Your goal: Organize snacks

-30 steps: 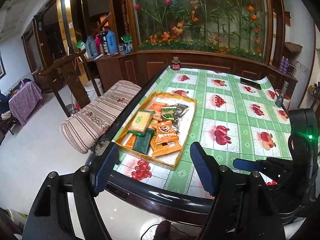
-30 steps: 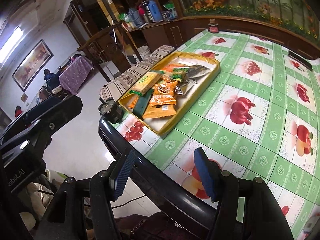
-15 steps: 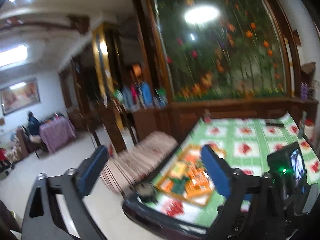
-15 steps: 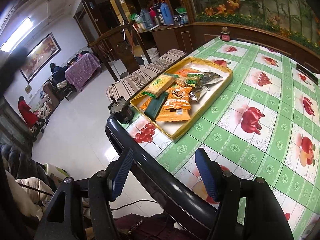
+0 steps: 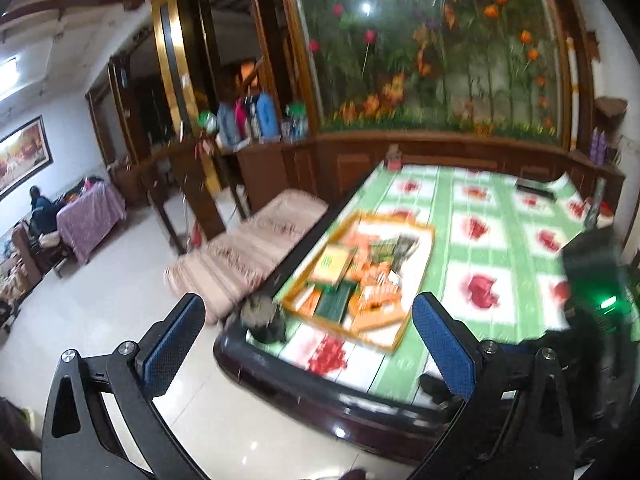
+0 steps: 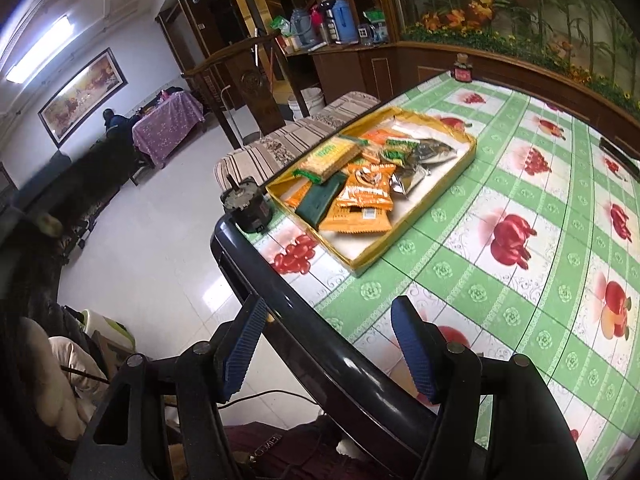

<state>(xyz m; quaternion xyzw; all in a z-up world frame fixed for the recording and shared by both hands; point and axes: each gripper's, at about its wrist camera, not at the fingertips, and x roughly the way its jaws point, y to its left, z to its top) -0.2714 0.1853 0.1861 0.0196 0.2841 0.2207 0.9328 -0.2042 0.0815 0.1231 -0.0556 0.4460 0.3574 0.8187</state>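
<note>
Both tongs stand spread and empty: the left gripper [image 5: 306, 326] hangs off the table's near corner, and the right gripper [image 6: 328, 338] straddles the table's [image 6: 500, 280] dark near edge. Beyond them, near the table's left edge, a yellow tray [image 6: 436, 200] holds the heaped snack packets [image 6: 362, 190], with a small dark jar [image 6: 246, 208] just beside the tray at the corner.

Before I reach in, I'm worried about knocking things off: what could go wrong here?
The tray sits near the table's corner, so a push could slide it toward the edge. The orange packets are piled loosely and overlap; grabbing one may drag others. The dark round object at the corner could get bumped off.
</note>
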